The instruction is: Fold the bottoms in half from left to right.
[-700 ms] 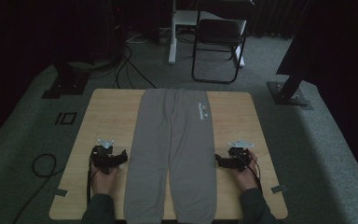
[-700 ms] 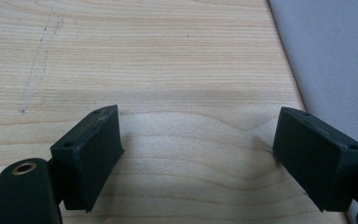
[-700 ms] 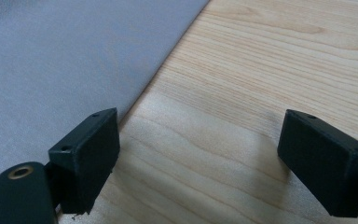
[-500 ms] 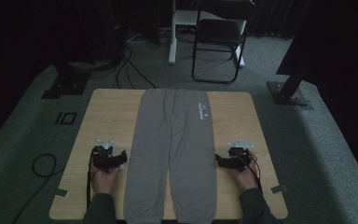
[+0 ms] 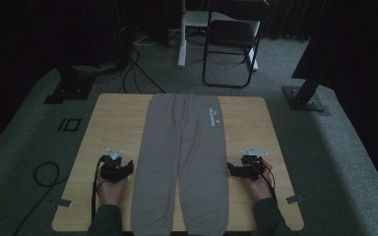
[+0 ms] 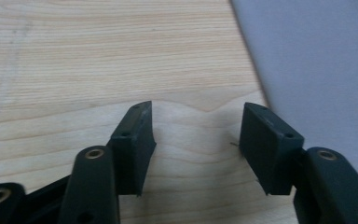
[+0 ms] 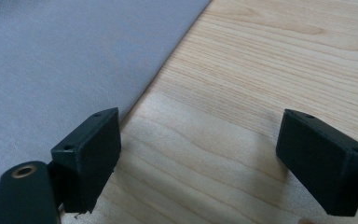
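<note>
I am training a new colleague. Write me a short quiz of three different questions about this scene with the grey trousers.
1. True or false: the left gripper is shut on the grey trousers.
2. The right gripper has its jaws: A) open B) shut C) holding cloth.
3. What do the trousers lie on?

Key: 1. False, it is open over the wooden table. 2. A. 3. The table, spread flat between both grippers.

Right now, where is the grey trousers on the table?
In the high view, the grey trousers lie flat along the middle of the wooden table, between the left gripper and the right gripper.
</note>
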